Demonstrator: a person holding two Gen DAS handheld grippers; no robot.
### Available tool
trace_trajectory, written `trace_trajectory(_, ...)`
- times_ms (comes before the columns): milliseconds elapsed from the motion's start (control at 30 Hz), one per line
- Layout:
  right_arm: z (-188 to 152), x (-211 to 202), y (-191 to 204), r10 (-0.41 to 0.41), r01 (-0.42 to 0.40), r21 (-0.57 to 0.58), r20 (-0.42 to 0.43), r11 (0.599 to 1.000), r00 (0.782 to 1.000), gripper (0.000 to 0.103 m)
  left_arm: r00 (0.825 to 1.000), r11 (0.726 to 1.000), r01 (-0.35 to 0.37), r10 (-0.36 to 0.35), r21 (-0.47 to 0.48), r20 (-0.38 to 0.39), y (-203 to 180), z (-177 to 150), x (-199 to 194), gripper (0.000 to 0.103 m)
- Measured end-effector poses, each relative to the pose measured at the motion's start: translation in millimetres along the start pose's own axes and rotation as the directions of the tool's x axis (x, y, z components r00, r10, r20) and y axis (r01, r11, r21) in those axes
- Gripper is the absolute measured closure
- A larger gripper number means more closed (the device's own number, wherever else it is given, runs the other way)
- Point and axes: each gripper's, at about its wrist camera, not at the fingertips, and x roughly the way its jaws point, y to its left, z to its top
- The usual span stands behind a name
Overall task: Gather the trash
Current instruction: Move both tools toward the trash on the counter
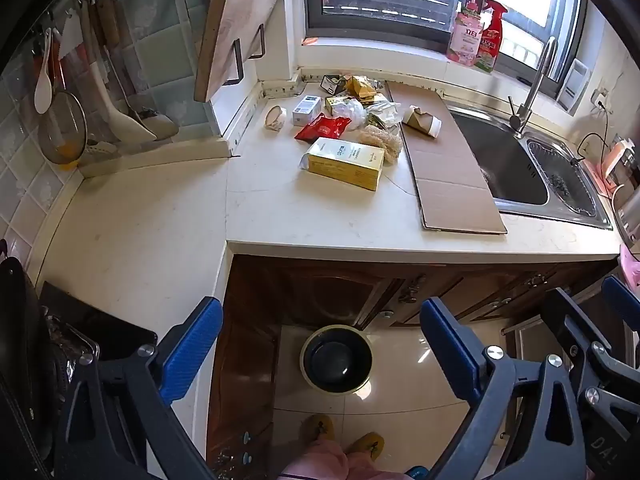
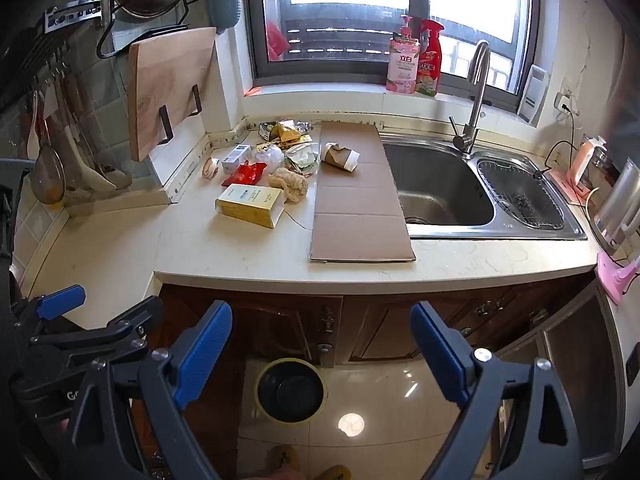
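Nothing has been collected yet: the trash pile (image 2: 264, 168) lies upper centre on the worktop (image 2: 240, 256), the bin (image 2: 291, 390) stands empty below, and both the left tool (image 1: 320, 344) and right tool (image 2: 322, 344) are held wide open, gripping nothing.

A wooden cutting board (image 2: 170, 88) leaned by the window. Two bottles (image 2: 416, 58) stood on the sill. A faucet (image 2: 474, 92) rose behind the steel sink (image 2: 440, 184).

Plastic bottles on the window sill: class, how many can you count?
2. A pink pump-top plastic bottle stands on the sill behind the sink, and a red spray bottle stands right beside it, partly behind. None seems hidden.
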Motion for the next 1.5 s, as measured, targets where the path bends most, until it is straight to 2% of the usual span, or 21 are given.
trace_trajectory(333, 4, -11, 5, -0.001, 0.001, 0.005, 0.022, 1.000, 1.000, 0.011, 1.000, 1.000, -0.003, 0.003, 0.016, 0.022, 5, 4, -11, 0.008)
trace_trajectory(500, 0, -10, 3, 0.002, -0.002, -0.004, 0.027, 1.000, 1.000, 0.011, 0.999, 1.000, 0.006, -0.006, 0.013, 0.048, 2, 0, -12, 0.015)
trace_trajectory(833, 0, -13, 0, 0.004, -0.005, 0.020, 0.049, 1.000, 0.999, 0.011, 0.997, 1.000, 0.001, -0.003, 0.021, 0.081, 1, -2, -17, 0.015)
trace_trajectory(1000, 0, -12, -1, 0.007, -0.008, 0.017, 0.049, 1.000, 0.999, 0.011, 0.997, 1.000, -0.016, 0.015, 0.023, 0.073, 1, -3, -16, 0.015)
trace_trajectory(1500, -1, -11, 1, 0.012, -0.013, 0.023, 0.050, 1.000, 0.999, 0.011, 0.998, 1.000, -0.009, 0.008, 0.020, 0.059, 0, -3, -13, 0.015)
